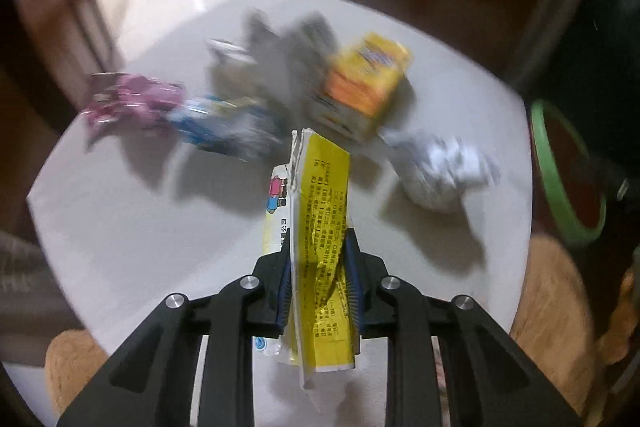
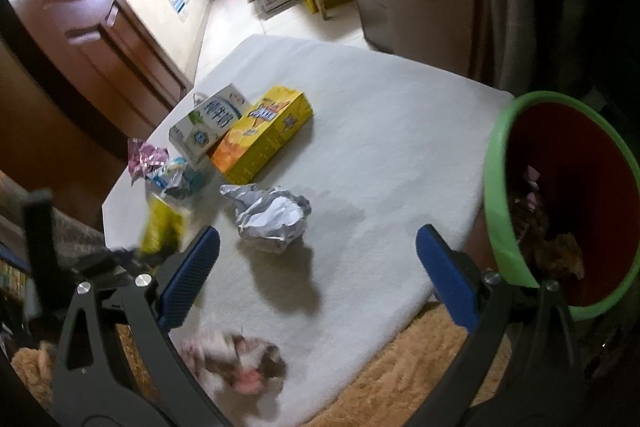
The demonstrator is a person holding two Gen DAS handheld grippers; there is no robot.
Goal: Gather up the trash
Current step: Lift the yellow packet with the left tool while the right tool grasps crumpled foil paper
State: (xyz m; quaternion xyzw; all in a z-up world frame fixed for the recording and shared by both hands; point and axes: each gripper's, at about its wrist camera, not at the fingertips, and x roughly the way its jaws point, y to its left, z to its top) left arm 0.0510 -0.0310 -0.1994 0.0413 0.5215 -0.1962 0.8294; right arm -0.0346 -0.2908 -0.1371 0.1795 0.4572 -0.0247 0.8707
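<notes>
My left gripper (image 1: 320, 247) is shut on a flattened yellow printed packet (image 1: 320, 187), which stands upright between the blue pads above the white table (image 1: 120, 227). The same packet (image 2: 162, 223) shows blurred at the left of the right wrist view. My right gripper (image 2: 318, 243) hangs open and empty over the table's near part, just in front of a crumpled white paper ball (image 2: 272, 219). Further back lie a yellow box (image 2: 264, 135), a white milk carton (image 2: 208, 125), a purple wrapper (image 2: 144, 157) and a blue wrapper (image 2: 176, 179).
A bin with a green rim (image 2: 496, 195) and a red inside stands at the table's right edge, with scraps in it. A blurred pinkish crumpled thing (image 2: 240, 359) lies near the table's front edge. Tan fuzzy carpet (image 2: 400, 367) lies below; a brown door (image 2: 80, 27) is at the left.
</notes>
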